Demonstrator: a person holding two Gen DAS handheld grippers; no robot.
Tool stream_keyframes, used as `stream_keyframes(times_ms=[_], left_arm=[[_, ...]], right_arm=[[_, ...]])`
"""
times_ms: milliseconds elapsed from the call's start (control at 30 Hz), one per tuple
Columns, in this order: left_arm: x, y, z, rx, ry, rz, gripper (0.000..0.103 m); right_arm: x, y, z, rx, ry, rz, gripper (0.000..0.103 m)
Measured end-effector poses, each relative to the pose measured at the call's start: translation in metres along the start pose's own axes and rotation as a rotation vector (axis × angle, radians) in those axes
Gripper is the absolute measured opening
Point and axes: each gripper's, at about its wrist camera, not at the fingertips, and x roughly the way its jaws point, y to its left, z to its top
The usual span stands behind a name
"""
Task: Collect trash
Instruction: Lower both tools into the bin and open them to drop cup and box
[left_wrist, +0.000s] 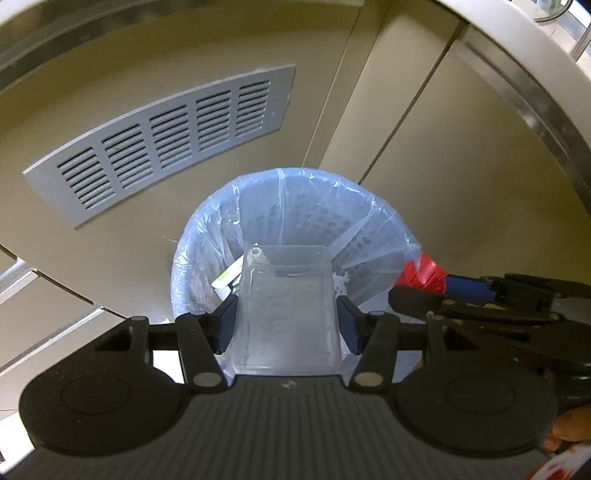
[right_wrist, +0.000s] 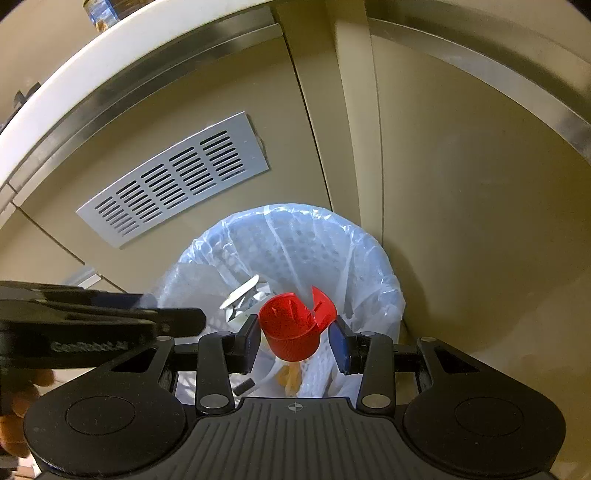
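A lined, perforated trash bin (left_wrist: 295, 206) stands on the floor against a beige cabinet; it also shows in the right wrist view (right_wrist: 295, 243). My left gripper (left_wrist: 287, 317) is shut on a clear plastic tray (left_wrist: 286, 306) and holds it over the bin's mouth. My right gripper (right_wrist: 295, 341) is shut on a red flip-top cap (right_wrist: 293, 325) above the bin; the cap shows at the bin's right rim in the left wrist view (left_wrist: 423, 275). Paper scraps (right_wrist: 242, 297) lie inside the bin.
A grey vent grille (left_wrist: 166, 136) is set in the cabinet front behind the bin. A white countertop edge with a metal strip (right_wrist: 110, 74) overhangs above. Cabinet doors (left_wrist: 443, 129) close in at the right.
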Motion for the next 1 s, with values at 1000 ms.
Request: stream_keyframes(times_ms=[1000], left_arm=[[-0.007,0.018,-0.004,-0.038,0.024,0.052,0.053]], right_arm=[[0.023,0.009,-0.001,0.050,0.050,0.041,0.056]])
